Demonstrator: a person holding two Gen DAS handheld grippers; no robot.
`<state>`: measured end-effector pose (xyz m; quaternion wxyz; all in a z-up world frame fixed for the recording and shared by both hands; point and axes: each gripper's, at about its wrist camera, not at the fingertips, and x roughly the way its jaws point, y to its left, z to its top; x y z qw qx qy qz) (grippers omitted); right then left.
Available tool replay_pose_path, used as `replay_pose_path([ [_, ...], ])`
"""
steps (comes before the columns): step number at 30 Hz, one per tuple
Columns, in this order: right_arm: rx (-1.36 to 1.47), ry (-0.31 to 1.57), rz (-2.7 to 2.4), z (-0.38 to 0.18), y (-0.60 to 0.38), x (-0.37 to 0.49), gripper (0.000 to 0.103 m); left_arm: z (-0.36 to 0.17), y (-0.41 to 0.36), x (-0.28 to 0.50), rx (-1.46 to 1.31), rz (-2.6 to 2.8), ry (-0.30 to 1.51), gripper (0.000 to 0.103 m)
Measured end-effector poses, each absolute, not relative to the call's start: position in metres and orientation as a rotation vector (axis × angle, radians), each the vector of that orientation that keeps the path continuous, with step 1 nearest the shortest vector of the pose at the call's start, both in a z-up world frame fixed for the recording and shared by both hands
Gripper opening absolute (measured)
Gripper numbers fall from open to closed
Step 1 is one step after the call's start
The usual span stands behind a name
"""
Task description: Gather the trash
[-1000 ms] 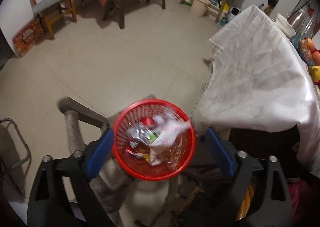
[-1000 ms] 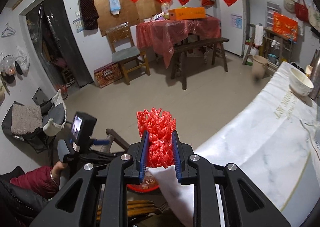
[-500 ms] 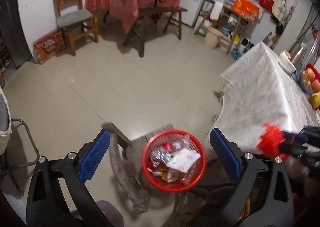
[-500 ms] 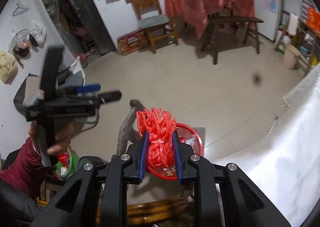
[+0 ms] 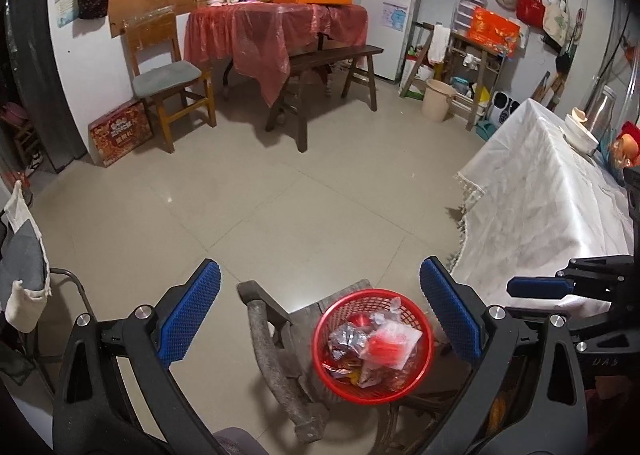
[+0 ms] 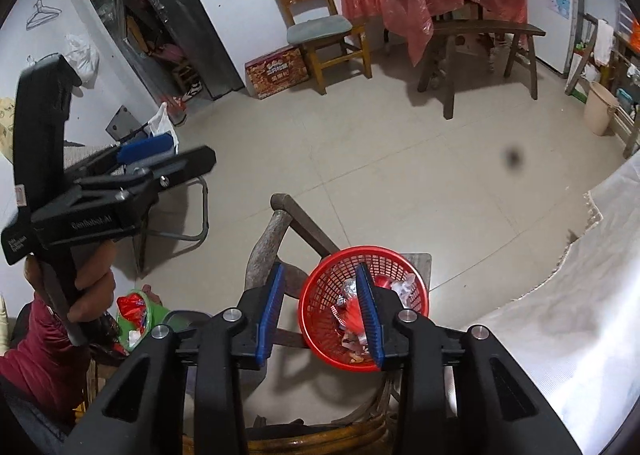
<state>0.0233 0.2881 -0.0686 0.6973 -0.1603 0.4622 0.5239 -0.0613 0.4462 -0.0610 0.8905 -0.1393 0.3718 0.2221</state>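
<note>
A red mesh basket (image 5: 348, 297) (image 6: 400, 257) with wrappers in it stands on an old wooden chair (image 5: 272, 355) (image 6: 264, 243). The red foam net (image 5: 384, 347) (image 6: 354, 311) lies blurred inside it, among the wrappers. My right gripper (image 6: 320, 311) hangs above the basket's left rim, its jaws opening, and nothing is between them. In the left wrist view it (image 5: 536, 289) reaches in from the right. My left gripper (image 5: 320, 319) stands wide open and empty, high above the chair; a hand holds it at the left (image 6: 160, 159).
A table under a white cloth (image 5: 540, 195) (image 6: 560, 315) stands close on the right. A folding chair (image 6: 188, 211) is at the left. Across the tiled floor are a bench (image 5: 332, 59), a red-covered table (image 5: 276, 27), a wooden chair (image 5: 168, 75) and a bucket (image 5: 438, 99).
My right gripper came over the basket and down, then let go of the red foam net, which now lies in the basket. My left gripper rose and tilted up from the basket.
</note>
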Motion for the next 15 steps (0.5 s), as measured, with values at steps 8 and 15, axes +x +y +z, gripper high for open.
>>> replay_pose_path([
  [8, -0.372, 0.988, 1.101, -0.052, 0.257, 0.017, 0.049, -0.054, 0.43, -0.06, -0.28, 0.449, 0.811, 0.096],
  [15, -0.34, 0.93, 1.121, -0.015, 0.246, 0.001, 0.084, -0.053, 0.406, -0.105, -0.145, 0.559, 0.933, 0.096],
])
